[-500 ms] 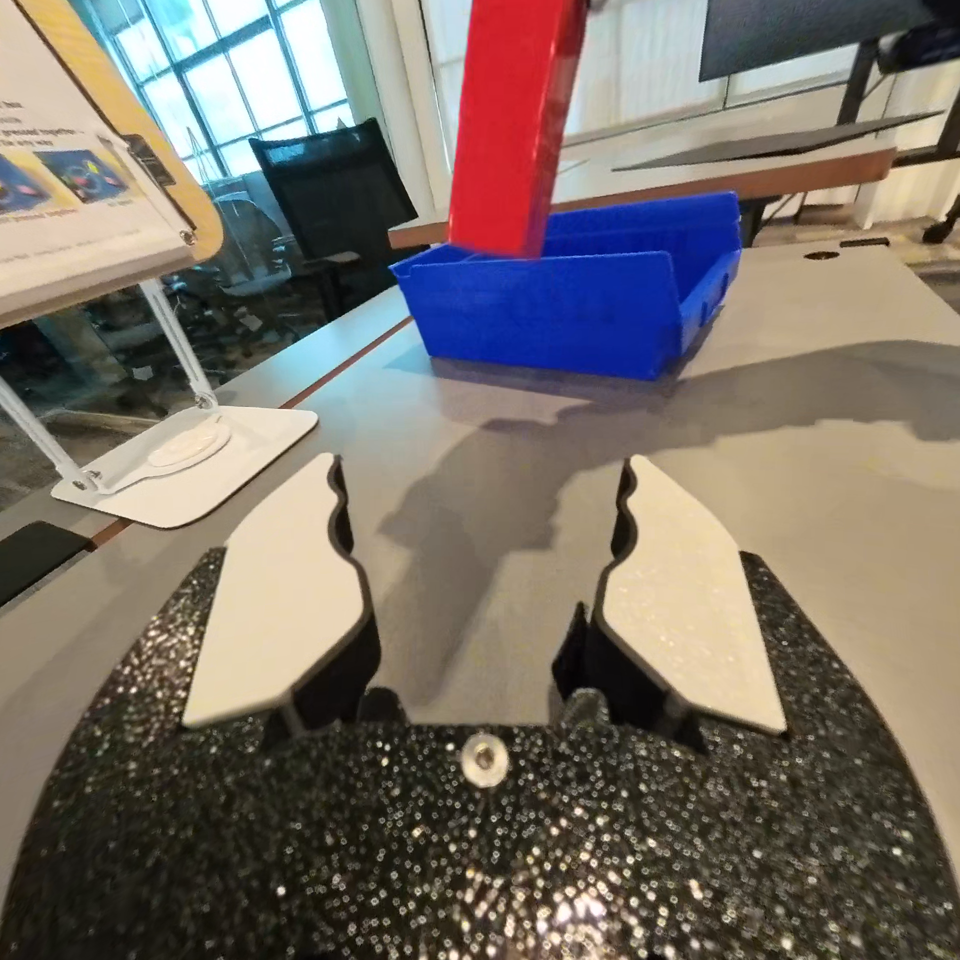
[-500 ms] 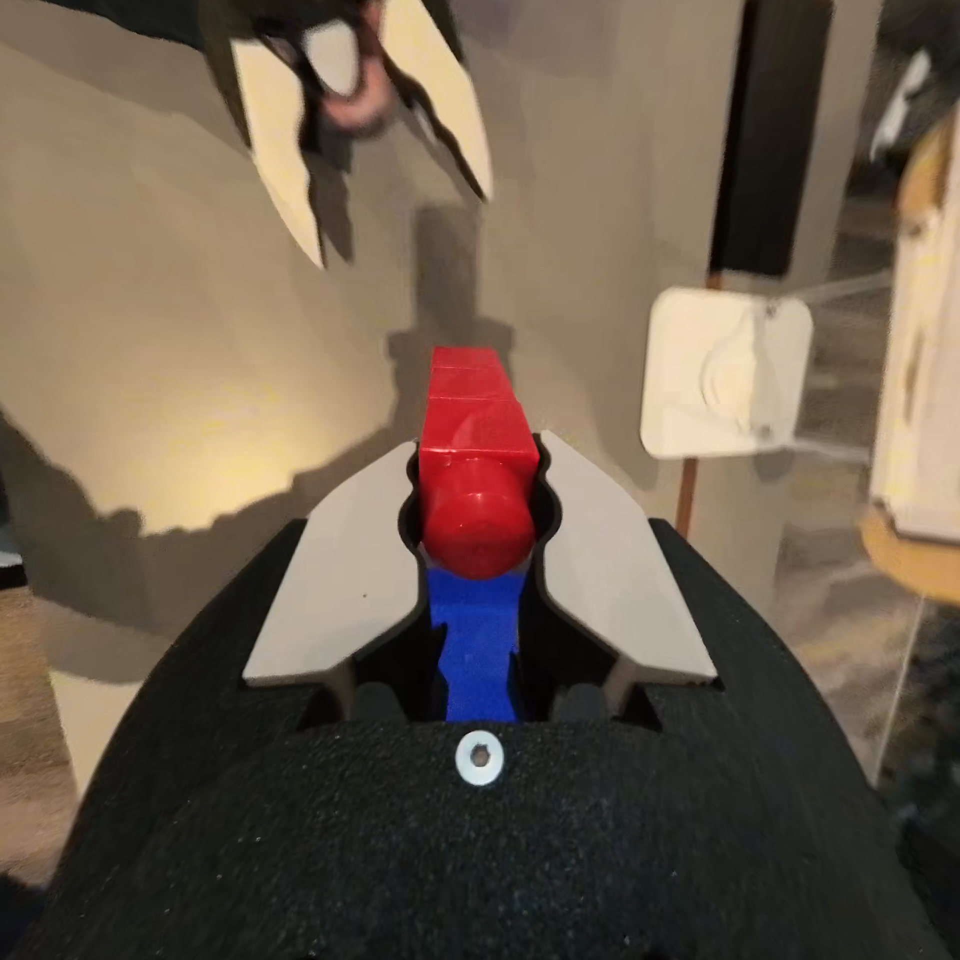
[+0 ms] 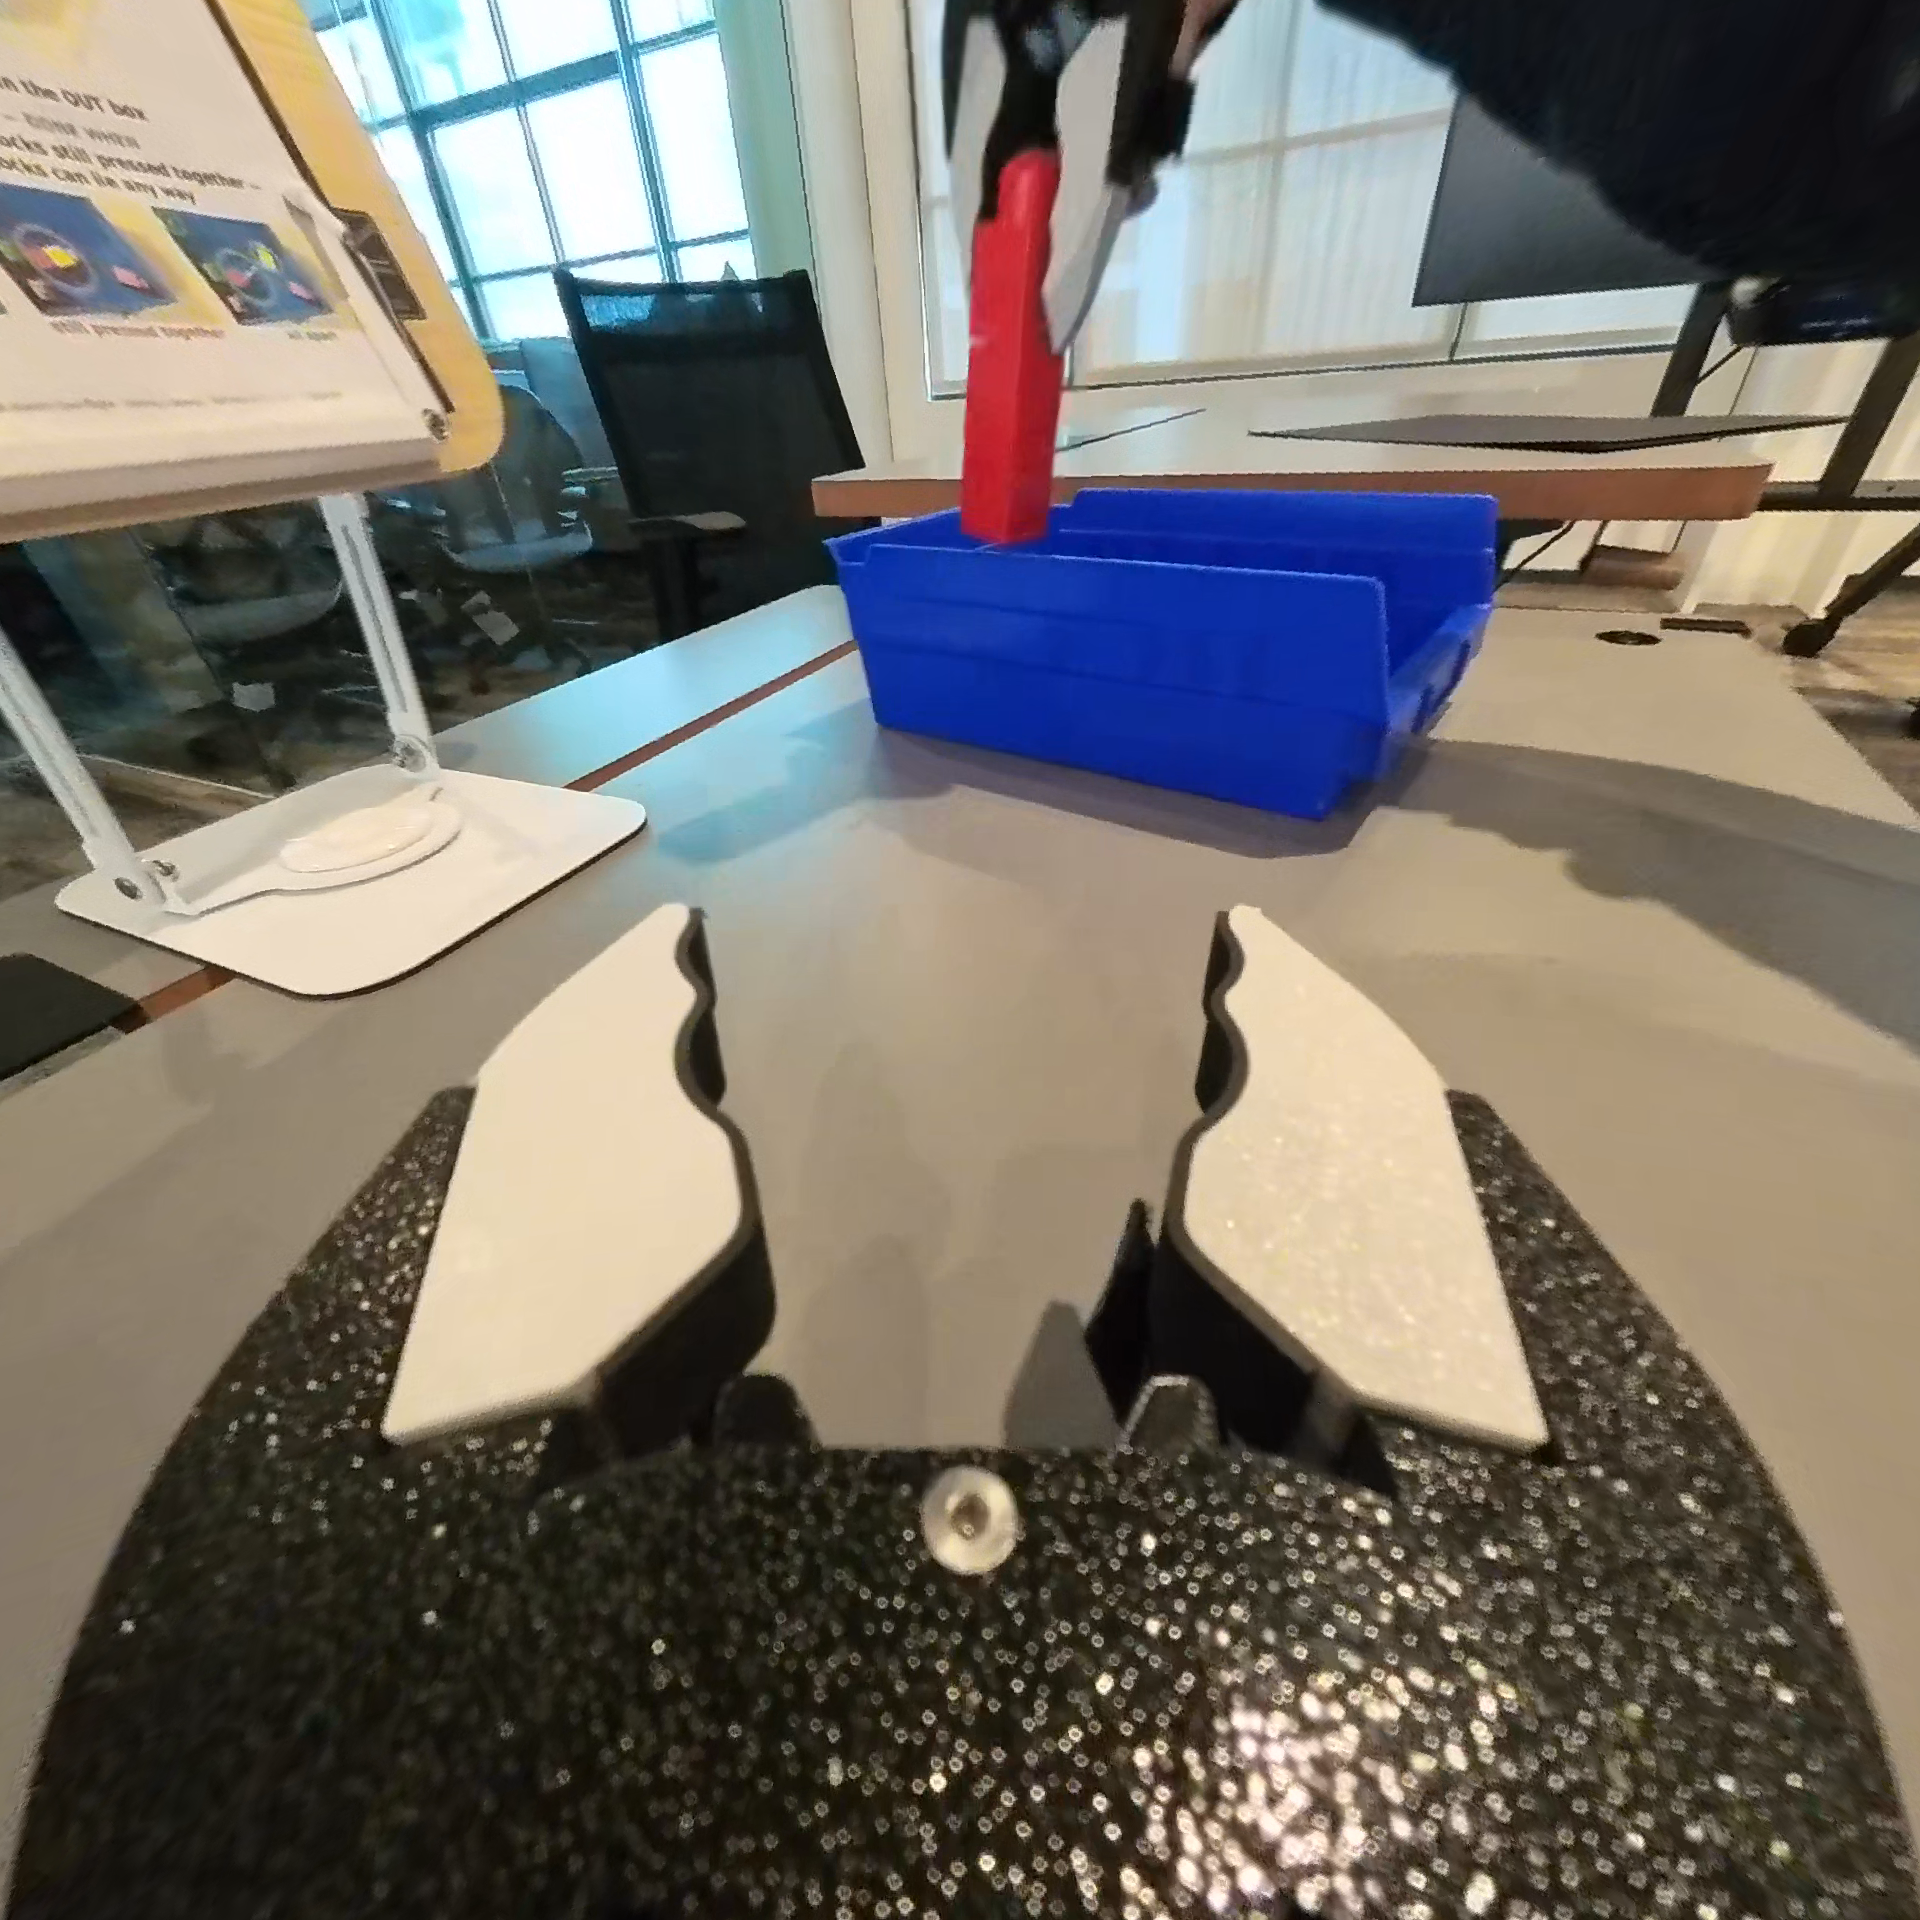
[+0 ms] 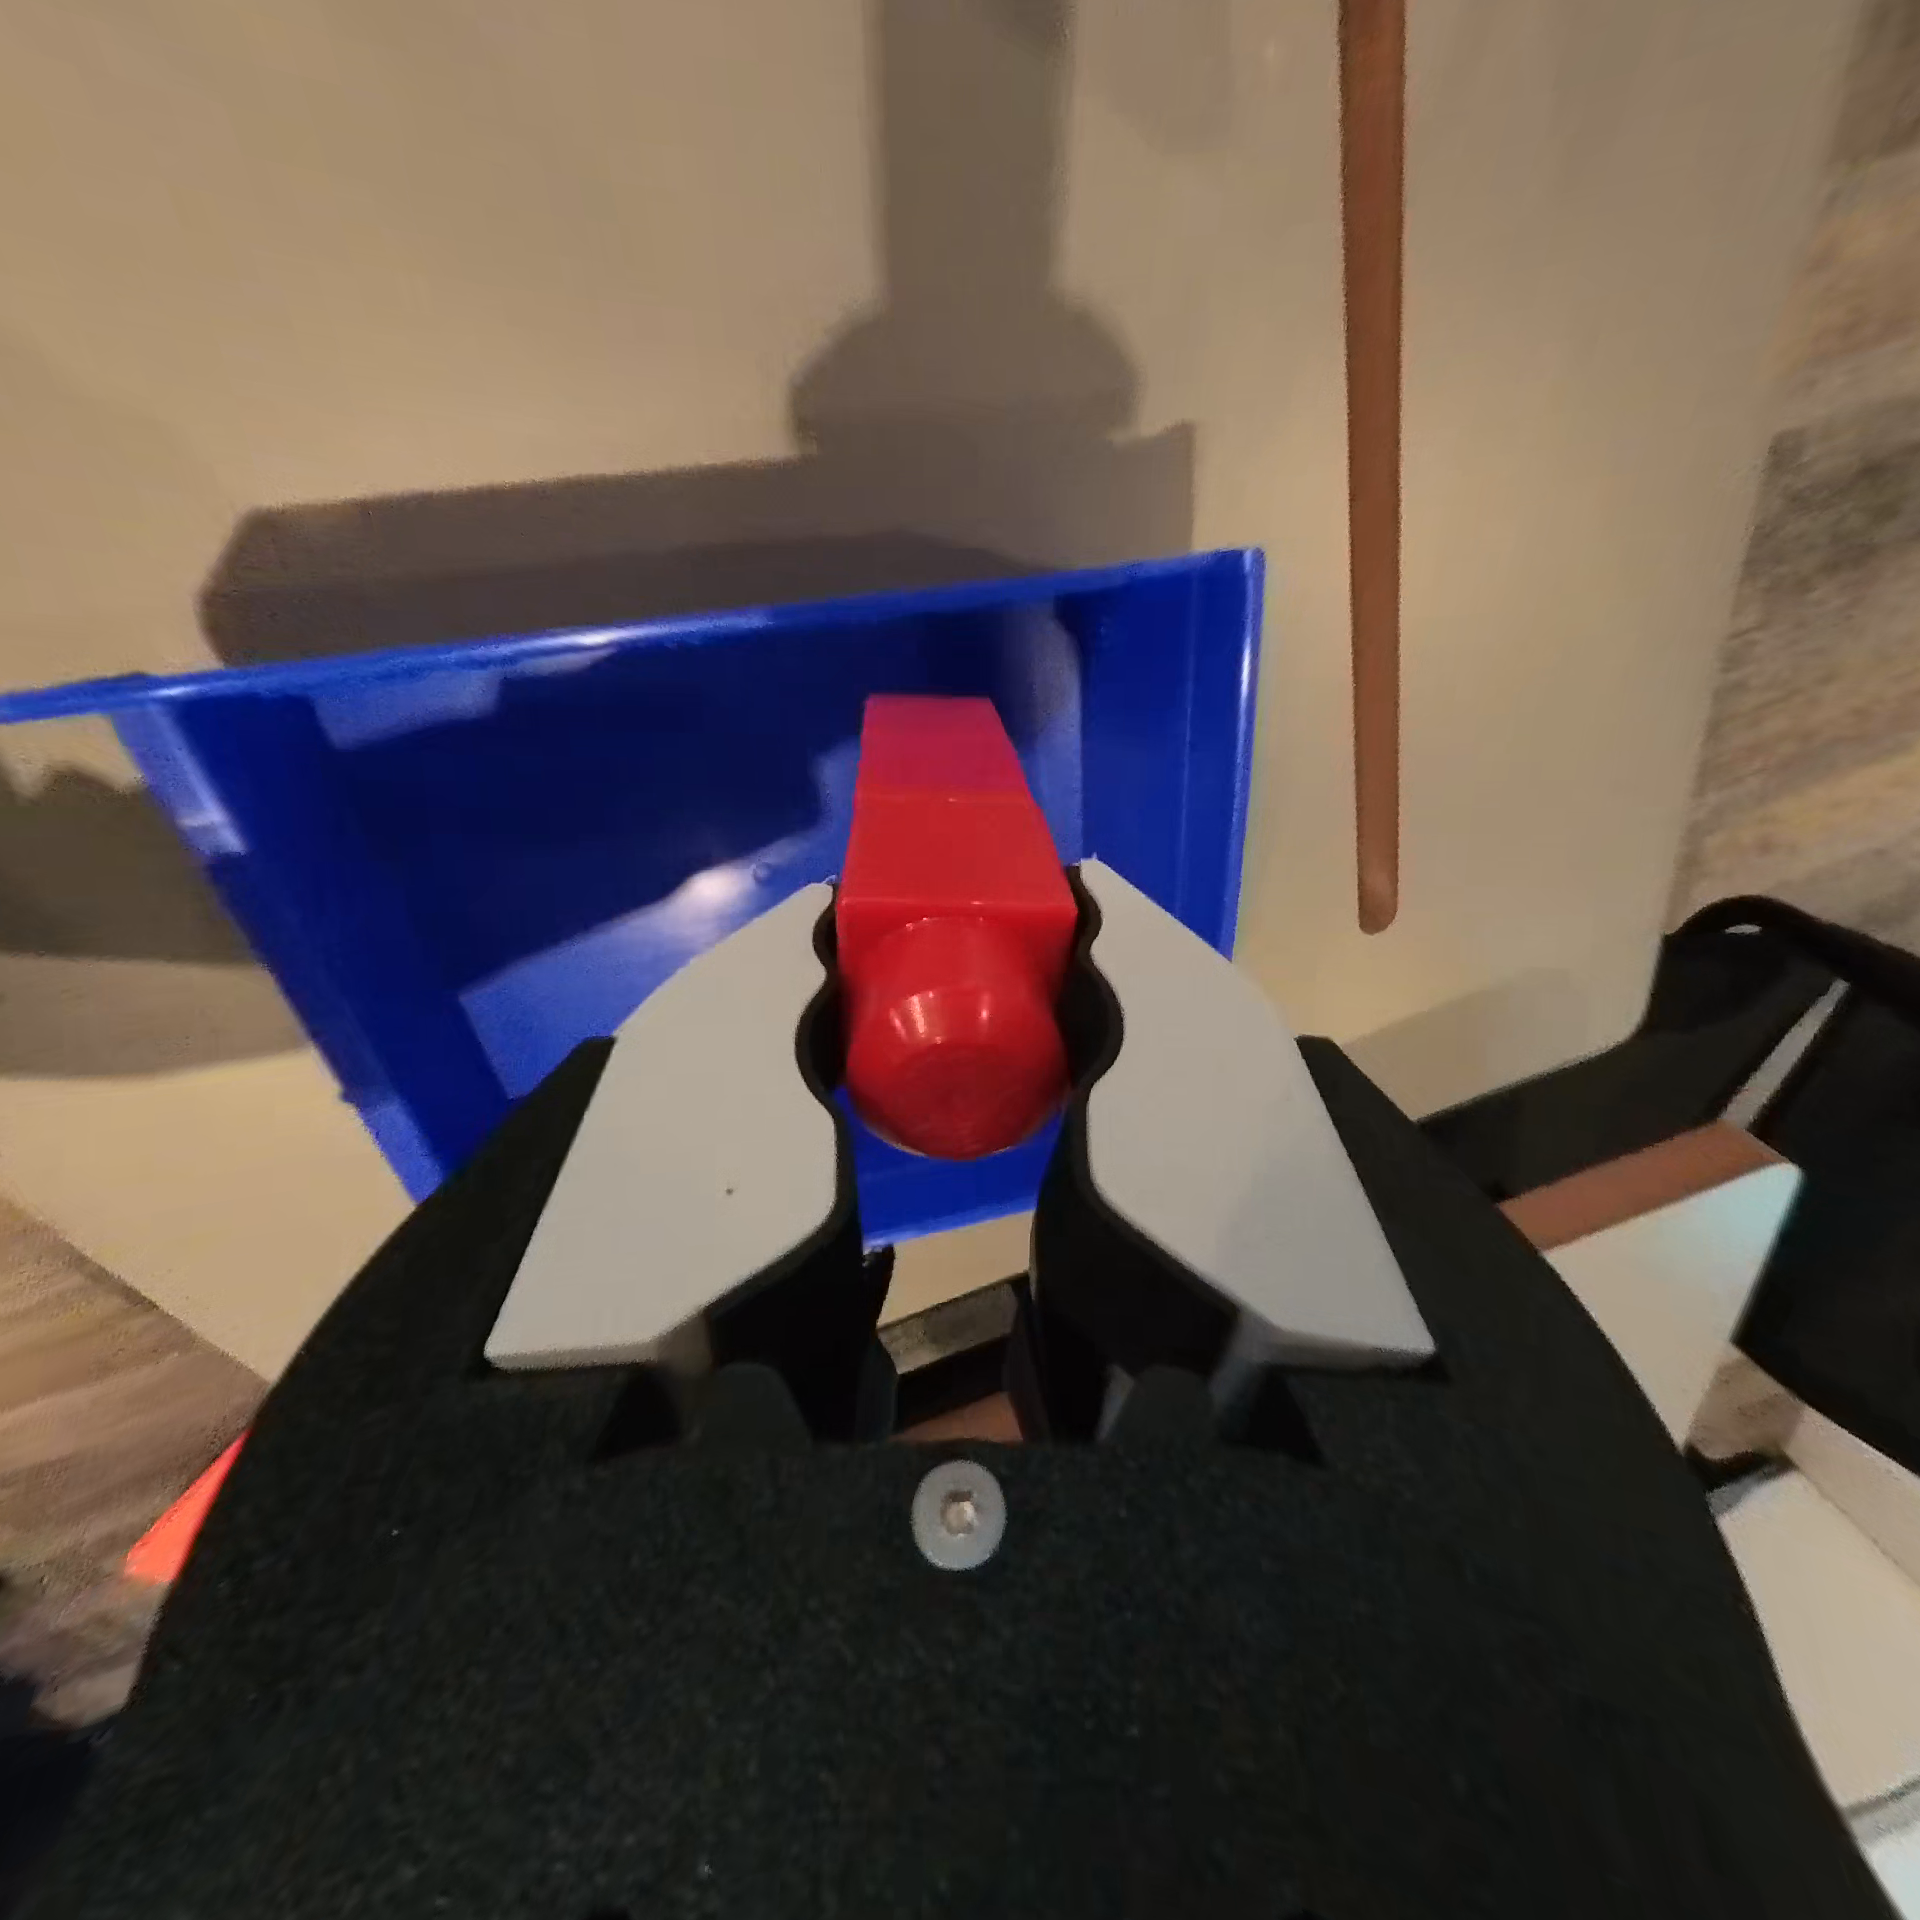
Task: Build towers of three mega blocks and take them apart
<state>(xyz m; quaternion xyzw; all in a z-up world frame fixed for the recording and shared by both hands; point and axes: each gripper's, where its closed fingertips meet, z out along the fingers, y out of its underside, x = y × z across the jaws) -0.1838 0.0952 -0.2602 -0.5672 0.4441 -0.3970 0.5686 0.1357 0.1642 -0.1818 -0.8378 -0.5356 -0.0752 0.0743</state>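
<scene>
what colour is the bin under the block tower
Blue. The bin shows best in the left wrist view, with the red tower hanging above its rim.

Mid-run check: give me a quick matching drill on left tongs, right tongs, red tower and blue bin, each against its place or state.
1 left tongs
2 right tongs
3 red tower
4 blue bin

a resting on the grey table
b open, holding nothing
c hanging with its lower end over the bin
d shut on the tower's top block

Pairs: 1-b, 2-d, 3-c, 4-a

Printed instruction sheet [image 3: 156, 260] on stand
</scene>
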